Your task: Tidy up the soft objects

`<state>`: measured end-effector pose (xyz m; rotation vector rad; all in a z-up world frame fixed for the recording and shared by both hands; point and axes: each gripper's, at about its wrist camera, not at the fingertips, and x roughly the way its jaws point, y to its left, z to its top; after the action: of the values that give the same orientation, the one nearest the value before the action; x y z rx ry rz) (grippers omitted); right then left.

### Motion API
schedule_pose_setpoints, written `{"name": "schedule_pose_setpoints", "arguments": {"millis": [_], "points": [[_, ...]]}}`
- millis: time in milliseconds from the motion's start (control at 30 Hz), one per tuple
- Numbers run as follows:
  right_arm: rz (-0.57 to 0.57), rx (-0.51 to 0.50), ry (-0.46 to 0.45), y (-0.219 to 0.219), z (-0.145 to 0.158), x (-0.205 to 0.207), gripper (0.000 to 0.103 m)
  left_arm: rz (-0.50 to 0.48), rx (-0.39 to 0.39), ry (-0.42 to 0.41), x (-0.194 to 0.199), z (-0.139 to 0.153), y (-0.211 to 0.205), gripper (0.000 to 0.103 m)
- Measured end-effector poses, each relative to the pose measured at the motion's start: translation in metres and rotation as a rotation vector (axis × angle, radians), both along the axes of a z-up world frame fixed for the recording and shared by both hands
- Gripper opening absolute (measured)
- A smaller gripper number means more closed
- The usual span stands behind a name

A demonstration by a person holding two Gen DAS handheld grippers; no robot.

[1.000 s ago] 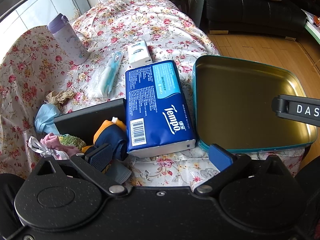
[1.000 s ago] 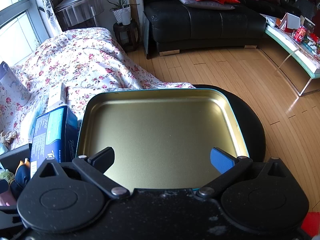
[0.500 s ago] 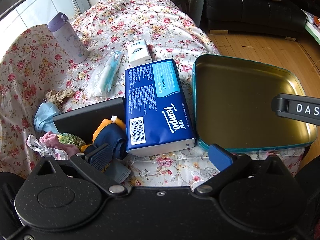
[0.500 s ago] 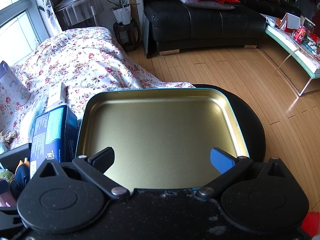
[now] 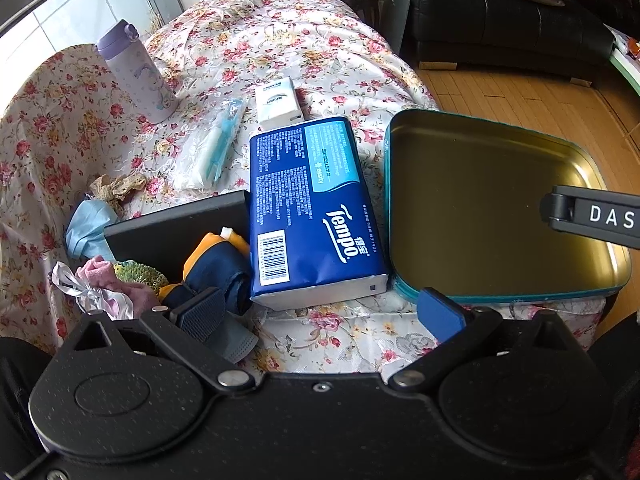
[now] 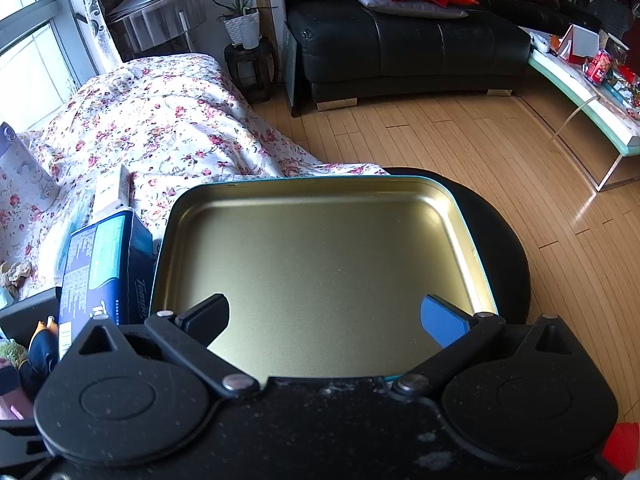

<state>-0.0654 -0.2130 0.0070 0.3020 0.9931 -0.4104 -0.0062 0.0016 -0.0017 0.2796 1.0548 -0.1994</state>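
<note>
A blue Tempo tissue pack (image 5: 314, 208) lies on the floral cloth between a black box (image 5: 176, 228) and a teal-rimmed gold tin tray (image 5: 492, 208). The box holds soft items: a navy-and-orange cloth (image 5: 216, 264), a pink cloth (image 5: 112, 280), a green knit piece (image 5: 138, 272). My left gripper (image 5: 320, 312) hangs open at the table's near edge, with nothing between its fingers. My right gripper (image 6: 326, 318) stands open over the near part of the empty tray (image 6: 320, 264); the tissue pack (image 6: 106, 264) is to its left.
Farther back on the floral cloth (image 5: 280, 48) stand a lilac bottle (image 5: 136, 72), a small white box (image 5: 278, 100) and a bagged toothbrush (image 5: 218, 140). A light blue mask (image 5: 86, 228) lies left of the box. Wooden floor (image 6: 480, 152) and a black sofa (image 6: 400, 52) lie beyond.
The left wrist view has shifted very slightly; objects and both grippers hold about the same places.
</note>
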Motion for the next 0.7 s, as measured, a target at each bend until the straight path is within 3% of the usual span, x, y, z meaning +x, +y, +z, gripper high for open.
{"name": "schedule_pose_setpoints", "arguments": {"millis": [300,400,567,700], "points": [[-0.036,-0.051,-0.061,0.002,0.010,-0.011,0.103,0.067,-0.059,-0.096,0.005,0.018,0.025,0.098],[-0.030,-0.119,-0.067,0.009,0.016,-0.012,0.103,0.097,-0.087,-0.116,0.012,0.027,0.042,0.090],[0.052,-0.230,-0.058,0.027,0.021,-0.009,0.103,0.159,-0.103,-0.166,0.035,0.044,0.080,0.090],[0.123,-0.259,-0.044,0.037,0.024,-0.005,0.103,0.230,-0.087,-0.218,0.062,0.055,0.120,0.090]]}}
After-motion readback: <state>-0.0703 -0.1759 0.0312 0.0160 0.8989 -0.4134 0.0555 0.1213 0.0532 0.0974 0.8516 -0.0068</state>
